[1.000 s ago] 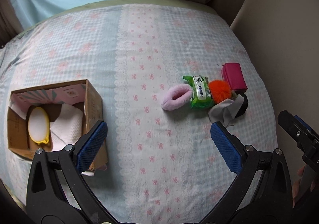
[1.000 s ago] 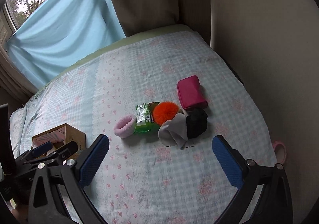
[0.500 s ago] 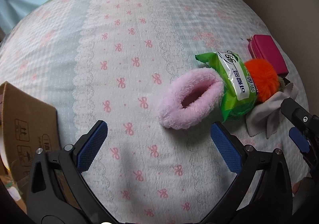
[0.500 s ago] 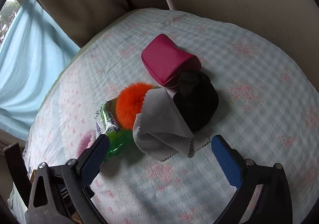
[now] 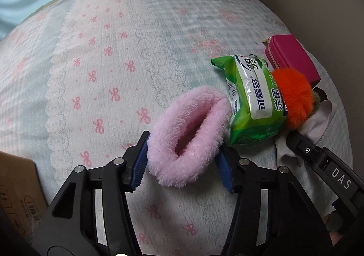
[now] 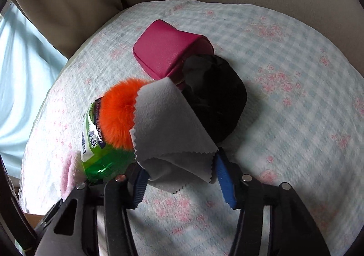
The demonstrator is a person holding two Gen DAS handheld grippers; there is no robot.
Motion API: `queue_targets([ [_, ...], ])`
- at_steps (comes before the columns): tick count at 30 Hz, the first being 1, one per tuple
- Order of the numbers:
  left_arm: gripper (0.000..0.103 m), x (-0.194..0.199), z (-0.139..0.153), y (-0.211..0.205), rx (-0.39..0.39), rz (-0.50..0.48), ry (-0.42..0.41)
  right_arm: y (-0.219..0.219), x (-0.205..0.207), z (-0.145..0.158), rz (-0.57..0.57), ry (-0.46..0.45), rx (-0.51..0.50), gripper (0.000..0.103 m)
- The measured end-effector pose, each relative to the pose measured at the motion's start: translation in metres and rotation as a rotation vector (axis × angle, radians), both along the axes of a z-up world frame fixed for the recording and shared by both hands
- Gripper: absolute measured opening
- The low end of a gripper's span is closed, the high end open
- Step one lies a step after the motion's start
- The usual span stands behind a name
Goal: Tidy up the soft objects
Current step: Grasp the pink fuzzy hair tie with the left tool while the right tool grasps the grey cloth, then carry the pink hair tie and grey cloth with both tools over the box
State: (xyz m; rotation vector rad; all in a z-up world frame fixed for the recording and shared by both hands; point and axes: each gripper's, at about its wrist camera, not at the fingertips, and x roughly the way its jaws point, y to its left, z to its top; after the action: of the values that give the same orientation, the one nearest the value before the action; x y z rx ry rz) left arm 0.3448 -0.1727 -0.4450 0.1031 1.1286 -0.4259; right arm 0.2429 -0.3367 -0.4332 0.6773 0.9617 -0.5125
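Note:
A fluffy pink band (image 5: pixel 188 135) lies on the bedspread, and my left gripper (image 5: pixel 182 165) is closed around its near end, blue pads pressing both sides. A grey cloth (image 6: pixel 168 128) drapes over an orange pompom (image 6: pixel 118 110) and a black soft item (image 6: pixel 216 96); my right gripper (image 6: pixel 179 176) is closed on the cloth's near edge. A green wipes pack (image 5: pixel 252 101) lies between the pink band and the pompom (image 5: pixel 293 94). A magenta pouch (image 6: pixel 166 51) sits behind. The pink band also shows in the right wrist view (image 6: pixel 68 171).
A cardboard box corner (image 5: pixel 18 187) is at the lower left of the left wrist view. The right gripper's body (image 5: pixel 323 160) reaches in at the right. Beige cushions (image 6: pixel 68 1) and a wall border the bed's far side; a blue curtain (image 6: pixel 18 74) hangs at left.
Both grippers moved forward and down to the pile and closed: the left onto the pink band, the right onto the grey cloth. The box has slid nearly out of view.

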Motion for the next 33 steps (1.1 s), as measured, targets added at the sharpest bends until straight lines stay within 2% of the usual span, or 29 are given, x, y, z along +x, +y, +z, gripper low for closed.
queue_targets([
  [2, 0.035, -0.001, 0.001, -0.003, 0.008, -0.016, -0.002, -0.001, 0.0, 0.0, 0.006, 0.01, -0.008, 0.031],
  [5, 0.028, -0.003, 0.003, -0.004, -0.003, -0.02, 0.009, -0.002, -0.004, 0.002, 0.018, 0.022, -0.006, 0.018],
  [8, 0.026, -0.006, 0.005, -0.005, 0.0, -0.023, 0.003, 0.0, -0.004, 0.005, 0.033, 0.029, -0.01, 0.013],
  [22, 0.025, -0.017, 0.033, 0.004, -0.023, 0.016, -0.039, 0.012, -0.03, 0.04, 0.048, 0.003, -0.042, 0.011],
  [29, 0.025, -0.034, 0.063, 0.01, -0.043, 0.04, -0.066, 0.016, -0.044, 0.068, 0.076, -0.034, -0.07, 0.011],
  [33, 0.025, -0.047, 0.088, 0.014, -0.062, 0.073, -0.082, 0.019, -0.057, 0.096, 0.107, -0.063, -0.106, 0.011],
])
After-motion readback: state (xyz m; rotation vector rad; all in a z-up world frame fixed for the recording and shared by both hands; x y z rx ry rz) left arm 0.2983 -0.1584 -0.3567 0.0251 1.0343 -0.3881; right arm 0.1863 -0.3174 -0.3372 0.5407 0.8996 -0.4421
